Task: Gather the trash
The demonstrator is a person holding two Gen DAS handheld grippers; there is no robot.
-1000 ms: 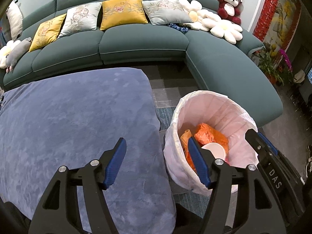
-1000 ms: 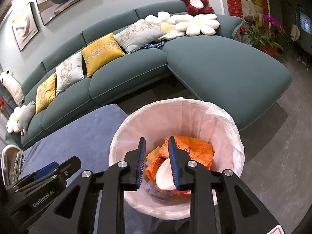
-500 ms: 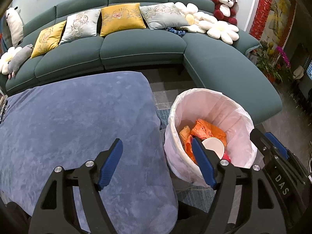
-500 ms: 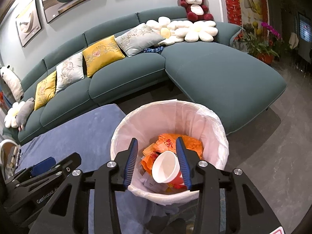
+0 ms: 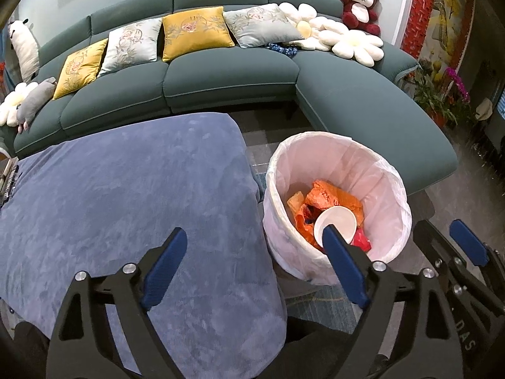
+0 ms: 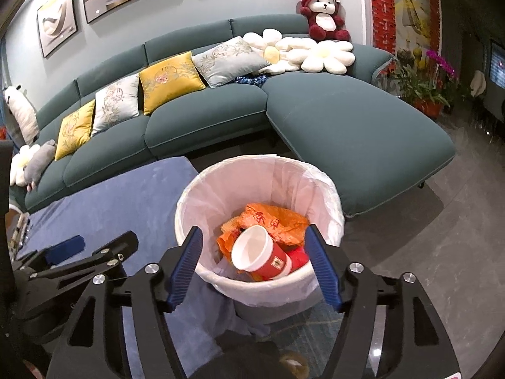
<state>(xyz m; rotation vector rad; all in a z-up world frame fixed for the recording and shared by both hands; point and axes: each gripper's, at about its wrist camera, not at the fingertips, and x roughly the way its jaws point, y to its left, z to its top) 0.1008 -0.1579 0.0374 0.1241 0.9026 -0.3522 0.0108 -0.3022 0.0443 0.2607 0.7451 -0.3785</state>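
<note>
A bin with a white liner [image 6: 258, 159] [image 5: 378, 173] stands on the floor beside the table. Inside it lie a red paper cup [image 6: 262, 255] [image 5: 336, 222], tipped on its side, and orange wrappers [image 6: 274, 218] [image 5: 328, 195]. My right gripper [image 6: 252, 230] hovers above the bin's near rim. Its jaws are opening and nothing is between them. My left gripper [image 5: 252, 232] hangs over the table's right edge, next to the bin. Its jaws are also opening, wide apart and empty. Each gripper shows in the other's view, the right gripper [image 5: 442, 230] and the left gripper [image 6: 98, 243].
A table under a blue plush cloth [image 5: 110, 205] fills the left. Behind it and the bin curves a teal sofa [image 5: 221, 72] with cushions and plush toys. Grey floor [image 6: 442, 237] lies to the right, with potted plants [image 6: 423, 88] in the far corner.
The right jaws have spread apart and the red cup has dropped out of them into the bin. The left jaws have widened. Both grippers have drawn back and up from the bin.
</note>
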